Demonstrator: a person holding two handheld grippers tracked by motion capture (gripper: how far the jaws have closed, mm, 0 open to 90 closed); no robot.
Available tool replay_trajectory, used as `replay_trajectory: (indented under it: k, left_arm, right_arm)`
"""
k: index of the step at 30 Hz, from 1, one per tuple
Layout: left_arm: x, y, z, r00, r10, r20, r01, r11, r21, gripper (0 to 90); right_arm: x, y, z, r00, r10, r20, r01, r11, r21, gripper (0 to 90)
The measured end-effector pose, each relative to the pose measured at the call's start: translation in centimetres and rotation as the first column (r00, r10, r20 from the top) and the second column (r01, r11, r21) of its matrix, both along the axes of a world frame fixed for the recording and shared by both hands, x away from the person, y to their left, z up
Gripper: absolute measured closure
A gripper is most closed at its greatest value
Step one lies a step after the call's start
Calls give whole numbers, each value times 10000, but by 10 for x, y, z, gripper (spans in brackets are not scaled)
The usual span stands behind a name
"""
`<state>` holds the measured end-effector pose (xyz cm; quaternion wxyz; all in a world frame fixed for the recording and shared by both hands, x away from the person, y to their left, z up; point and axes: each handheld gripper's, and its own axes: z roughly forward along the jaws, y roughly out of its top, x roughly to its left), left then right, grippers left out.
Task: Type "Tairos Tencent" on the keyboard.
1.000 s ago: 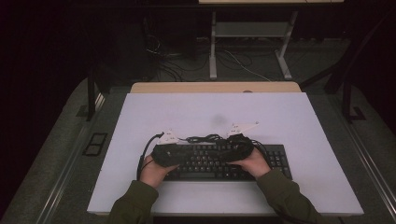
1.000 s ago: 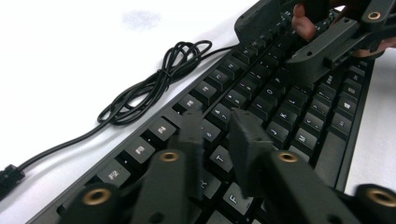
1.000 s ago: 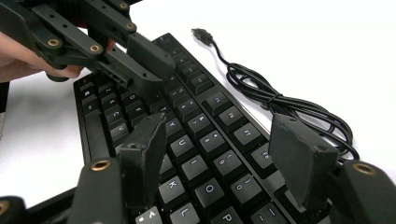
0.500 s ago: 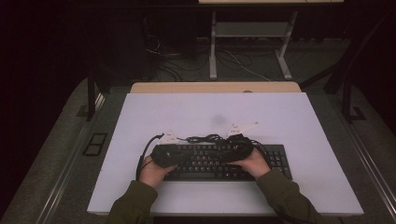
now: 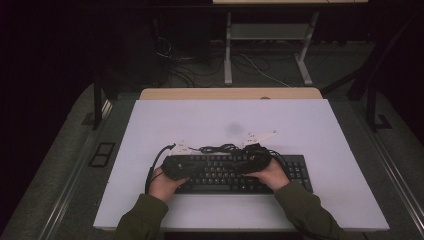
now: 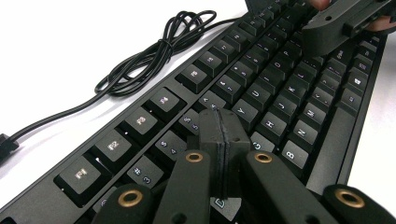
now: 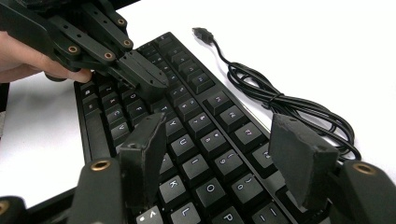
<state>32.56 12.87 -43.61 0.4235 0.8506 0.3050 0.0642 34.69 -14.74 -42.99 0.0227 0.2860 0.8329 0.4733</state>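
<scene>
Black and low, the keyboard [image 5: 240, 172] lay flat on the white table [image 5: 320, 130], near the person's edge and a little right of the middle, its long side running across. Its cable [image 6: 154, 51] lay in a loose bundle on the bare tabletop just behind the top row of keys, with the plug end [image 7: 204, 33] stretched away toward the left.

Both grippers hung over the keys. The left gripper [image 6: 223, 133] sat over the left half of the board, its two jaws pressed flat together with nothing between them; they had just been closing. In the left gripper view the joined tips pointed down at the letter rows, close above the keys around T and G, though I could not tell whether they touched a key. The right gripper [image 7: 224, 154] sat over the right half, its jaws standing apart with no object clamped between them, and under the gap lay the keys around U, I, O and K. Its tips were above the keycaps rather than around any one of them.

The left hand [image 5: 162, 184] and right hand [image 5: 274, 175] came in from the near edge in olive sleeves [image 5: 142, 217], resting at the keyboard's front corners.
</scene>
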Motion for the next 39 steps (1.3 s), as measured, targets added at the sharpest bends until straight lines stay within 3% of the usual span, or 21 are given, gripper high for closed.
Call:
replay_trajectory:
  k: [22, 39]
  left_arm:
    - [0, -1, -1, 10000, -44, -19, 44, 9999, 111, 889]
    - [-3, 2, 7, 9999, 93, 107, -90, 9995, -307, 860]
  right_arm:
    - [0, 0, 1, 10000, -21, 13, 20, 10000, 31, 364]
    - [0, -1, 2, 10000, -50, 20, 50, 10000, 41, 364]
